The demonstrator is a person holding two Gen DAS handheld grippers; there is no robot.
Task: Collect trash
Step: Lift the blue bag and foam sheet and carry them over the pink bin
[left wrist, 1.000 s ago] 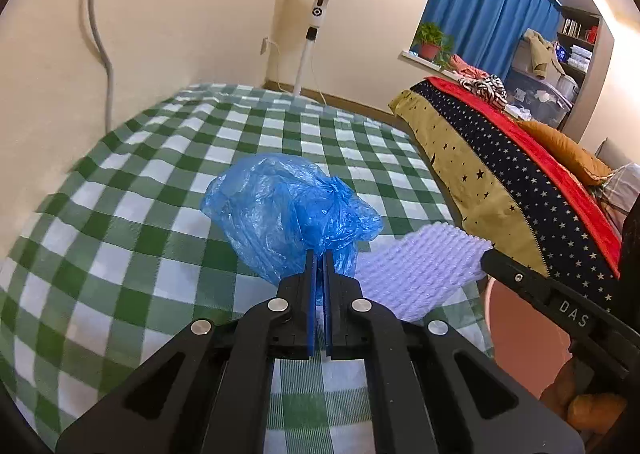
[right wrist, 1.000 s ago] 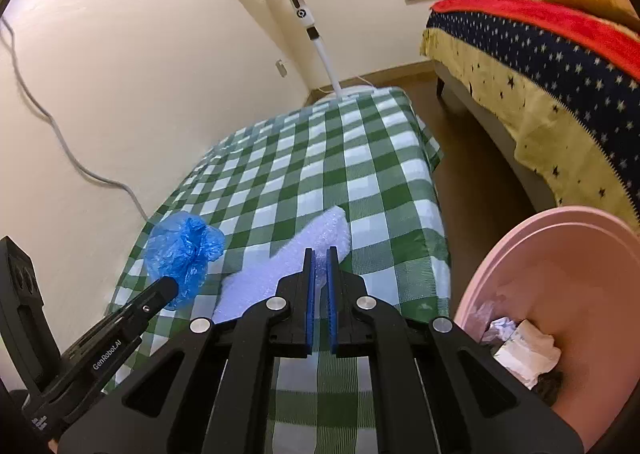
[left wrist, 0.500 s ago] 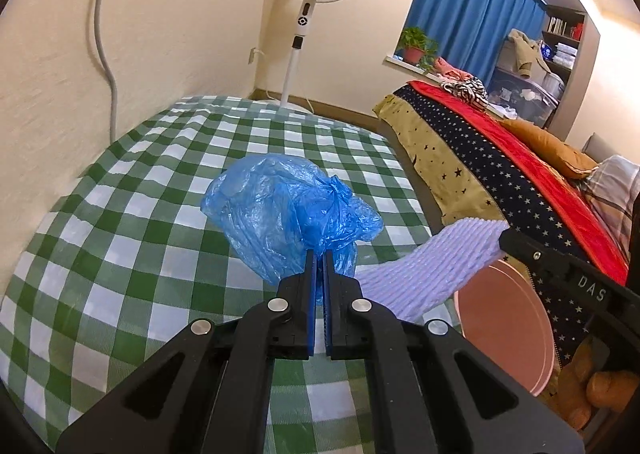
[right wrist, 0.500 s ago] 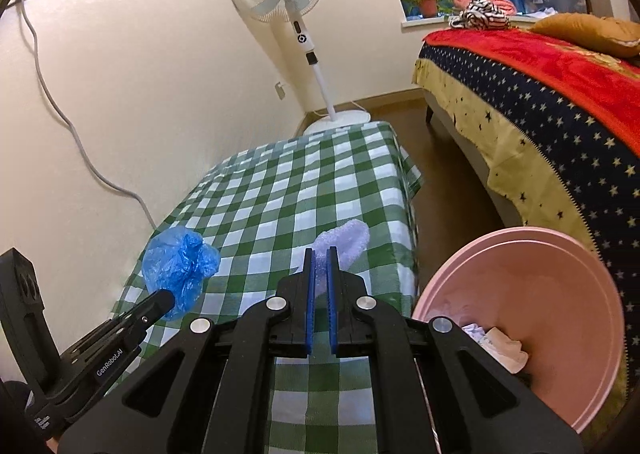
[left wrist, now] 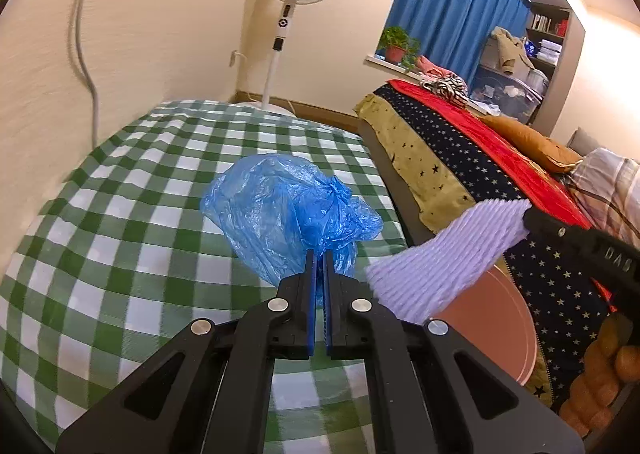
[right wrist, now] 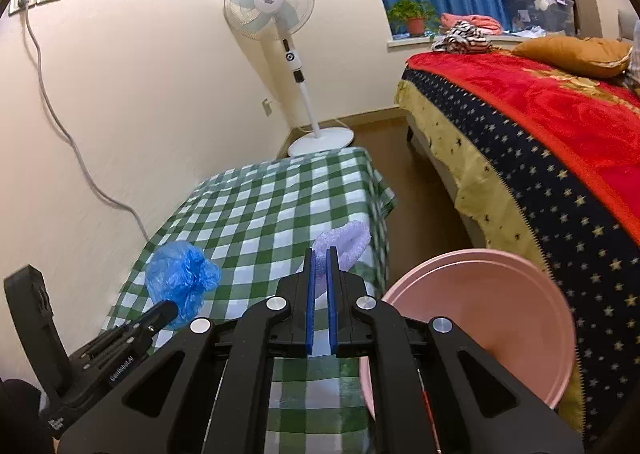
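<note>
While both jaws stayed clamped, the left gripper (left wrist: pixel 319 254) pinched a blue plastic bag (left wrist: pixel 280 214) and the right gripper (right wrist: pixel 320 254) a white foam sleeve (right wrist: pixel 344 240), both lifted above the checked table (right wrist: pixel 260 214); they looked light, soft, best held by an edge, with the pink bin (right wrist: pixel 480 314) beyond.

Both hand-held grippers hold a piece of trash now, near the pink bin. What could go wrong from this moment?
1. The right hand-held gripper pinches only one end of the white foam sleeve. The long free end could catch the pink bin rim and fall outside.
2. The left hand-held gripper holds the blue plastic bag by a thin fold, which may slip out.
3. The two grippers are close together, so they could collide above the bin.
</note>
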